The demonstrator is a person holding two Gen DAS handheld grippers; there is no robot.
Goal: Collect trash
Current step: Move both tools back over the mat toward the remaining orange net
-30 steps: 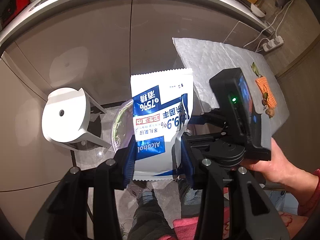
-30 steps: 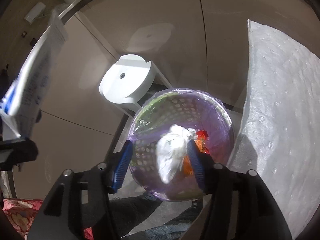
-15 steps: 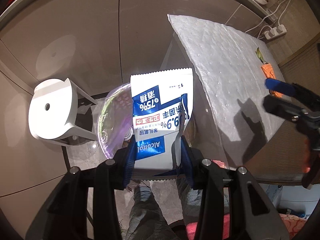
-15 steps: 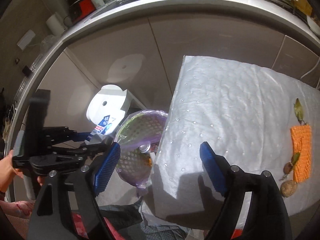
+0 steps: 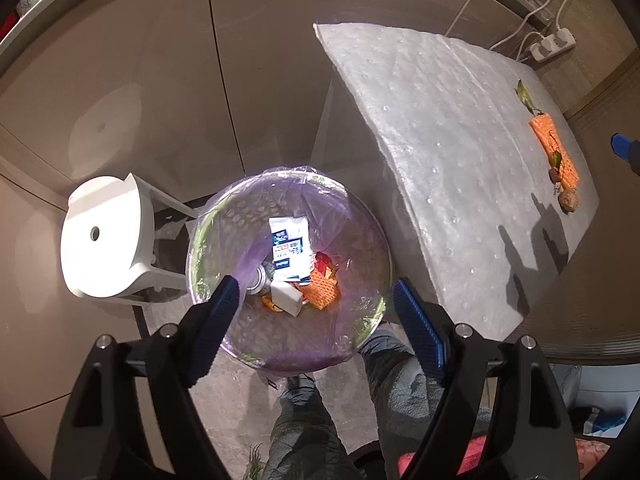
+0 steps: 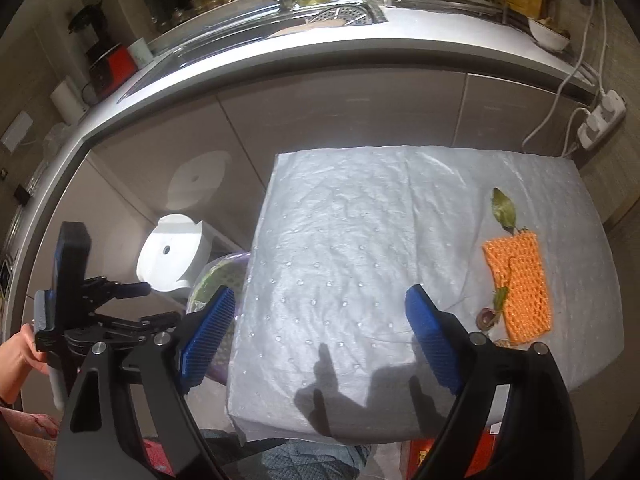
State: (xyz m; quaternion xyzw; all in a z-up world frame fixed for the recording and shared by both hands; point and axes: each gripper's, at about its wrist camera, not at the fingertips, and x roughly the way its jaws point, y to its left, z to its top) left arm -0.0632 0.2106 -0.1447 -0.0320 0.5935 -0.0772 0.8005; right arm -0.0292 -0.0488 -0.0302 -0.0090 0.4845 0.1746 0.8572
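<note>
Trash fills the round perforated bin with its purple plastic liner (image 5: 360,216) in the left wrist view: a blue-and-white wipe packet (image 5: 289,248) lies inside on orange mesh scraps, and the left tool (image 5: 316,304), its jaws having just opened, hangs empty above it. Right wrist view: the right tool (image 6: 316,330), jaws just spread wide and empty, hangs over the white padded worktop (image 6: 360,248), where an orange foam mesh sleeve (image 6: 518,280) and a dry leaf (image 6: 503,210) lie.

- Glossy beige cabinet fronts (image 6: 340,112) under a curved white countertop (image 6: 280,54); steel sink (image 6: 340,14) set in it.
- White round stool (image 5: 105,236) on grey tile floor (image 5: 240,392).
- Table under white padded sheet (image 6: 400,240).
- Power strip (image 6: 600,120), white cables, right wall.
- Hard overhead light, sharp shadows.
</note>
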